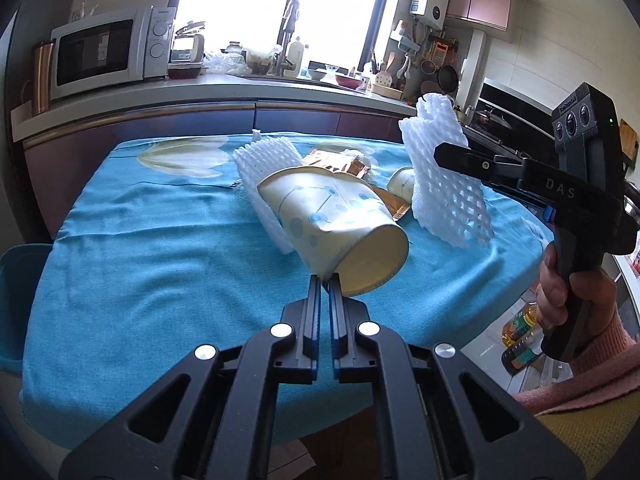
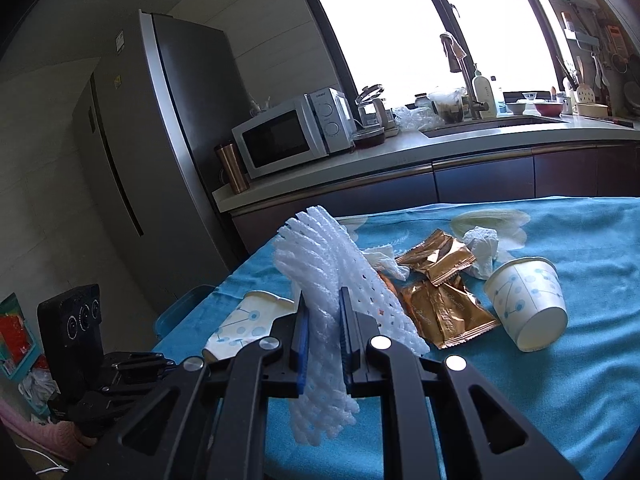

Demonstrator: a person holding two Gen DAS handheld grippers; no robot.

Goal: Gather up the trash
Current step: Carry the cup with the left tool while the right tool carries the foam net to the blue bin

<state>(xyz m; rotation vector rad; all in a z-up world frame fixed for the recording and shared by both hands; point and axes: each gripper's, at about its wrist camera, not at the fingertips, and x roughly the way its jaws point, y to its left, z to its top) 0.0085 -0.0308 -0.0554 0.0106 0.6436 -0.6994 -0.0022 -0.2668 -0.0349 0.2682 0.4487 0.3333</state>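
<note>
While both handheld tools are raised over the turquoise terry cloth (image 1: 132, 256) that covers the table, each one carries a piece of trash. Left gripper (image 1: 325, 280): its two black fingers are clenched on the rim of a white paper cup printed with blue dots and lines (image 1: 332, 220), which hangs tilted above the cloth with its base towards the far side; in the right wrist view the same cup (image 2: 244, 320) shows at the near left, partly behind the right tool. Right gripper (image 2: 322, 300): its blue-padded fingers pinch a white foam mesh fruit sleeve (image 2: 320, 264), squeezed flat between them and sticking out both above and below; the left wrist view shows this sleeve (image 1: 444, 184) held up at the right, with a hand (image 1: 560, 292) in a pink sleeve on the tool's grip. Foam sleeves counted: two, the second white mesh sleeve (image 1: 264, 168) lying on the cloth behind the lifted cup. Paper cups counted: two, the second dotted cup (image 2: 528, 304) lying on its side at the right of the cloth, open end facing away from the camera. Between them lie two crinkled copper-coloured foil wrappers (image 2: 440, 280), overlapping, and two crumpled white paper tissues (image 2: 482, 246) just beyond them. Background, far left: one white microwave oven (image 2: 288, 136) on the counter, one grey refrigerator (image 2: 160, 140) beside it.
</note>
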